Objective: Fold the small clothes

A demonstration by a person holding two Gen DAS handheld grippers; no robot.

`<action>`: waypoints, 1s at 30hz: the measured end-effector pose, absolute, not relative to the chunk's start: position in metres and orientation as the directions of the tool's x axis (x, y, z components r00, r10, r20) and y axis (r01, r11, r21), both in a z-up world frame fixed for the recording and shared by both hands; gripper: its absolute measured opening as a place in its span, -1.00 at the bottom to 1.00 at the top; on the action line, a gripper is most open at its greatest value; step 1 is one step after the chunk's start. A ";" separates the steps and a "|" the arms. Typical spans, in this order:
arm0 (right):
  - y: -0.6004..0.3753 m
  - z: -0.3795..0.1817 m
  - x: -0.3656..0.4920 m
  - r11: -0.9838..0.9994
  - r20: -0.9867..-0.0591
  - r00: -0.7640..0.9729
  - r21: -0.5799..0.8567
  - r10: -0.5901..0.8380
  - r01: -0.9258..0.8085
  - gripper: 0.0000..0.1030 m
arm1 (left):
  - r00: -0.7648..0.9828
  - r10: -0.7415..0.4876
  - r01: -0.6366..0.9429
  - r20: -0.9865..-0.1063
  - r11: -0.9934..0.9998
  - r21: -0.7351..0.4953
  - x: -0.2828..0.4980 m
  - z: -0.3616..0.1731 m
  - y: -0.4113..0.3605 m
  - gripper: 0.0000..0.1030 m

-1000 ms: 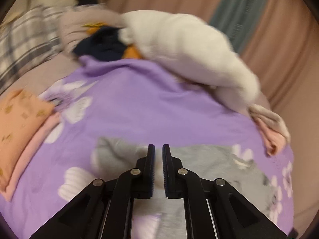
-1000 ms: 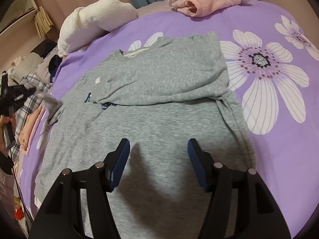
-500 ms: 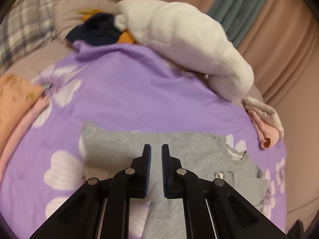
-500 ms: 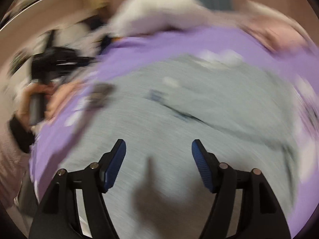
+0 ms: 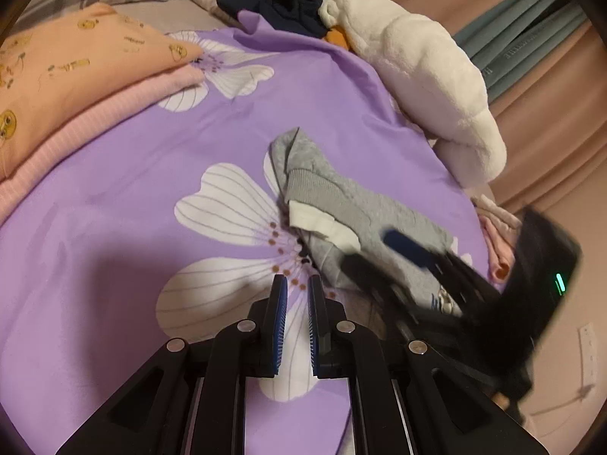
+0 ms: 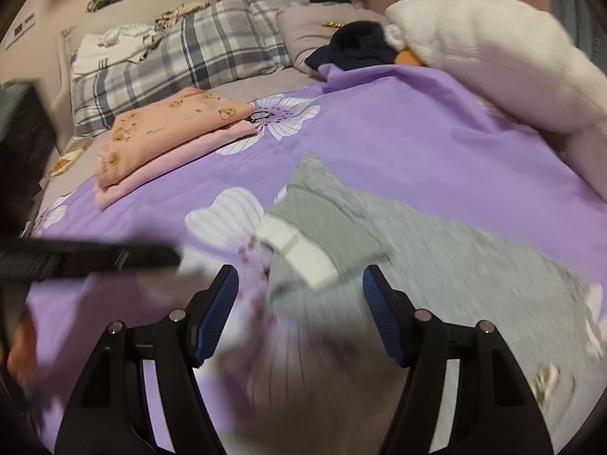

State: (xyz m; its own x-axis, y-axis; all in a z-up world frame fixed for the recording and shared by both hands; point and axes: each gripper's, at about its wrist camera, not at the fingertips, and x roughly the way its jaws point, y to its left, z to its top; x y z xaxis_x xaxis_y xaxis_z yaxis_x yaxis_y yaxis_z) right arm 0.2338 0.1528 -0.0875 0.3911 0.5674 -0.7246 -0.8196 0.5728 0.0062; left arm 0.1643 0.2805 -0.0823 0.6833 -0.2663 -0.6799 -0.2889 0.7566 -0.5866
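Note:
A grey sweatshirt (image 5: 364, 204) (image 6: 455, 258) lies on the purple flowered bedspread (image 5: 132, 197). Its sleeve end is folded back and shows a white inner cuff (image 5: 322, 223) (image 6: 299, 250). My right gripper (image 6: 299, 271) hovers over that cuff, blurred by motion. Its jaws stand wide and are closing, with the cuff just ahead between them and the pads not touching it. In the left wrist view the right gripper (image 5: 375, 254) shows as a dark blur over the sleeve. My left gripper (image 5: 296, 284) is shut and empty above a white flower, just left of the sleeve.
Folded orange and pink clothes (image 5: 76, 76) (image 6: 170, 129) are stacked at the left. A white fluffy blanket (image 5: 417, 68) (image 6: 493, 57) lies along the far right. A navy garment (image 5: 292, 7) and a plaid pillow (image 6: 182, 60) sit at the back. Crumpled pink clothes (image 5: 497, 242) lie at the right.
My right gripper swept across the sweatshirt's body to the sleeve cuff and entered the left wrist view. My left gripper moved down and toward the sleeve end, staying shut.

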 end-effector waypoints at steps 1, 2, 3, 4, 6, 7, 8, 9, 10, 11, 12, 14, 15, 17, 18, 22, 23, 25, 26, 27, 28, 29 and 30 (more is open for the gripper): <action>0.161 -0.089 0.239 0.577 -0.729 0.399 -0.007 0.556 -0.816 0.30 | 0.683 -0.275 -0.285 -0.677 0.752 -0.594 0.163 -0.084 0.282 -0.91; 0.165 -0.091 0.244 0.581 -0.741 0.399 -0.015 0.540 -0.814 0.30 | 0.683 -0.282 -0.282 -0.674 0.749 -0.599 0.163 -0.084 0.284 -0.90; 0.171 -0.096 0.249 0.585 -0.758 0.399 -0.029 0.515 -0.810 0.20 | 0.685 -0.285 -0.279 -0.670 0.748 -0.602 0.162 -0.084 0.285 -0.91; 0.177 -0.103 0.257 0.605 -0.781 0.413 -0.057 0.469 -0.794 0.02 | 0.686 -0.288 -0.278 -0.669 0.746 -0.606 0.162 -0.084 0.286 -0.91; 0.175 -0.107 0.265 0.621 -0.792 0.402 -0.036 0.460 -0.783 -0.51 | 0.685 -0.299 -0.276 -0.664 0.737 -0.617 0.163 -0.085 0.286 -0.91; 0.171 -0.105 0.267 0.627 -0.785 0.404 -0.026 0.470 -0.778 -0.62 | 0.686 -0.301 -0.276 -0.663 0.735 -0.619 0.160 -0.086 0.289 -0.91; 0.168 -0.103 0.268 0.642 -0.778 0.414 -0.018 0.473 -0.767 -0.73 | 0.687 -0.299 -0.277 -0.663 0.735 -0.619 0.160 -0.086 0.290 -0.90; 0.161 -0.099 0.270 0.660 -0.767 0.415 0.014 0.488 -0.751 -0.75 | 0.687 -0.295 -0.280 -0.665 0.737 -0.616 0.159 -0.085 0.289 -0.91; 0.149 -0.091 0.273 0.682 -0.748 0.413 0.072 0.519 -0.727 -0.77 | 0.686 -0.294 -0.281 -0.665 0.736 -0.615 0.158 -0.085 0.290 -0.90; 0.136 -0.082 0.276 0.698 -0.724 0.406 0.144 0.558 -0.701 -0.78 | 0.686 -0.295 -0.280 -0.665 0.737 -0.615 0.157 -0.084 0.289 -0.90; 0.124 -0.074 0.279 0.698 -0.701 0.387 0.219 0.599 -0.682 -0.79 | 0.685 -0.295 -0.275 -0.666 0.742 -0.611 0.157 -0.081 0.286 -0.90; 0.085 -0.049 0.281 0.685 -0.626 0.365 0.399 0.689 -0.609 -0.78 | 0.684 -0.289 -0.270 -0.670 0.753 -0.600 0.157 -0.077 0.284 -0.90; 0.071 -0.041 0.283 0.676 -0.602 0.361 0.452 0.712 -0.582 -0.78 | 0.681 -0.289 -0.265 -0.673 0.759 -0.595 0.158 -0.075 0.282 -0.90; 0.027 -0.021 0.287 0.632 -0.527 0.352 0.604 0.773 -0.485 -0.78 | 0.677 -0.293 -0.253 -0.675 0.769 -0.587 0.159 -0.069 0.274 -0.90; 0.012 -0.015 0.289 0.612 -0.500 0.353 0.653 0.791 -0.446 -0.78 | 0.675 -0.295 -0.246 -0.676 0.774 -0.583 0.160 -0.066 0.270 -0.90; -0.074 0.004 0.274 0.523 -0.387 0.416 0.802 0.823 -0.289 -0.78 | 0.659 -0.309 -0.207 -0.686 0.802 -0.560 0.167 -0.057 0.246 -0.77; -0.089 0.004 0.269 0.520 -0.380 0.434 0.812 0.817 -0.267 -0.78 | 0.656 -0.312 -0.200 -0.687 0.806 -0.557 0.168 -0.056 0.241 -0.69; -0.121 -0.003 0.258 0.546 -0.404 0.472 0.810 0.784 -0.213 -0.77 | 0.647 -0.321 -0.180 -0.692 0.817 -0.548 0.174 -0.054 0.227 -0.48; -0.132 -0.009 0.255 0.556 -0.418 0.483 0.810 0.770 -0.185 -0.77 | 0.642 -0.329 -0.168 -0.693 0.821 -0.546 0.177 -0.053 0.219 -0.48; -0.146 -0.019 0.253 0.558 -0.431 0.488 0.817 0.759 -0.146 -0.77 | 0.636 -0.339 -0.153 -0.694 0.826 -0.543 0.181 -0.052 0.211 -0.48; -0.158 -0.033 0.250 0.564 -0.452 0.490 0.820 0.745 -0.102 -0.77 | 0.629 -0.346 -0.138 -0.697 0.832 -0.537 0.185 -0.051 0.202 -0.48; -0.169 -0.044 0.250 0.565 -0.467 0.489 0.822 0.737 -0.066 -0.76 | 0.623 -0.348 -0.131 -0.700 0.837 -0.532 0.189 -0.050 0.196 -0.48; -0.180 -0.057 0.249 0.557 -0.476 0.484 0.830 0.734 -0.029 -0.70 | 0.614 -0.353 -0.118 -0.706 0.844 -0.524 0.195 -0.050 0.187 -0.48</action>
State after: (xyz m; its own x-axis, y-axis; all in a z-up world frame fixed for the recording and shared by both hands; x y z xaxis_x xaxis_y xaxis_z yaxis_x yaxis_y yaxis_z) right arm 0.2490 -0.1797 -0.0573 0.4838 0.7344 -0.4761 -0.0294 0.5573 0.8298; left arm 0.1947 0.1867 -0.0500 0.6142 -0.3525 -0.7060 -0.1177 0.8438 -0.5237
